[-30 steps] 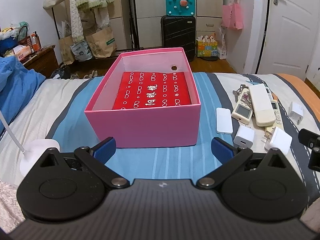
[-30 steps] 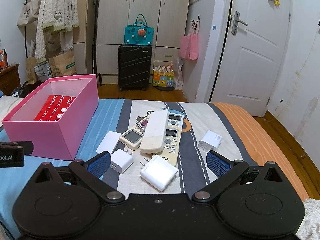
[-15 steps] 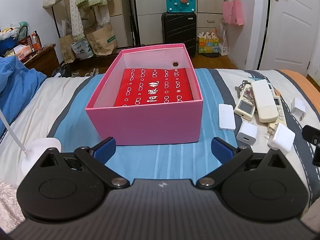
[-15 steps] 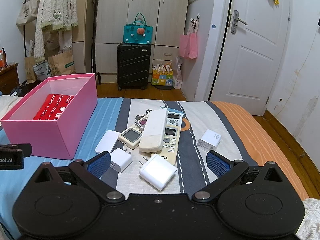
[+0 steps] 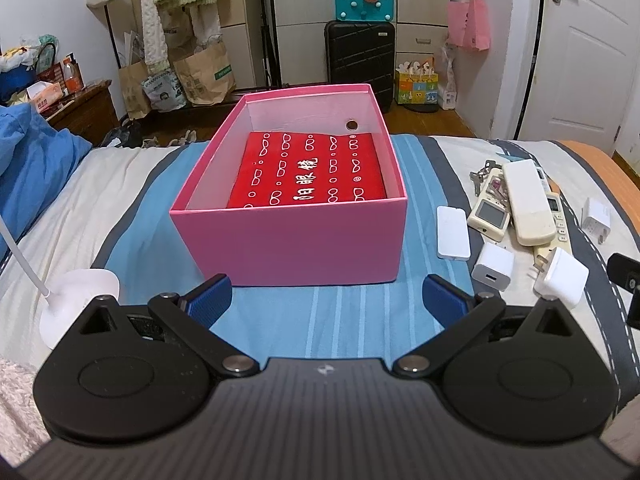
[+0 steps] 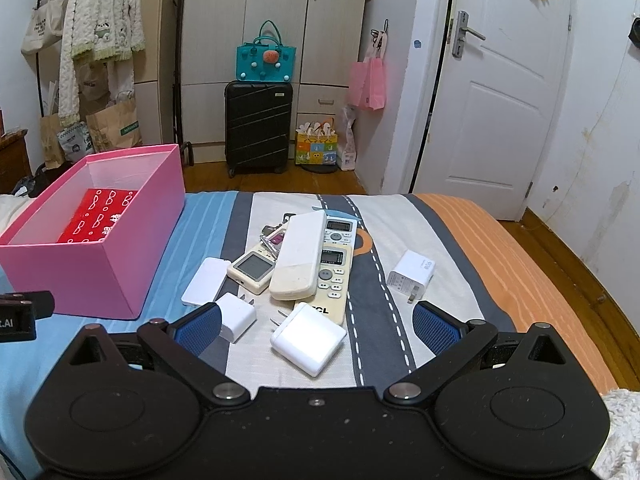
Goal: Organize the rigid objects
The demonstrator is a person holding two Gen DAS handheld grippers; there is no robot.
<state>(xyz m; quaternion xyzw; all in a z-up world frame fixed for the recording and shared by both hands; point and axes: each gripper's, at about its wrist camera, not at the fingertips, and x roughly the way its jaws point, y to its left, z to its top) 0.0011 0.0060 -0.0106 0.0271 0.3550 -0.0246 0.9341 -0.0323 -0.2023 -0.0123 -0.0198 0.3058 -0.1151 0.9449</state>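
Note:
An open pink box (image 5: 296,240) (image 6: 100,268) sits on the striped bed with a red patterned packet (image 5: 310,170) flat inside it. To its right lies a heap of white remotes (image 6: 298,256) (image 5: 528,206), a small screen device (image 6: 252,270), keys (image 6: 272,236), a flat white card (image 6: 206,286) and several white chargers (image 6: 308,338) (image 5: 562,276). My left gripper (image 5: 326,302) is open, just short of the box's near wall. My right gripper (image 6: 316,326) is open, with the big charger between its fingers but not gripped.
A white lamp base (image 5: 78,294) with a thin stalk stands at the bed's left. A blue pillow (image 5: 30,160) lies further left. Beyond the bed are a black suitcase (image 6: 258,124), wardrobes, hanging clothes, paper bags and a white door (image 6: 516,92).
Both views have drawn back and risen a little from the bed, so more of the box's inside shows in the left wrist view. Nothing was picked up or shifted.

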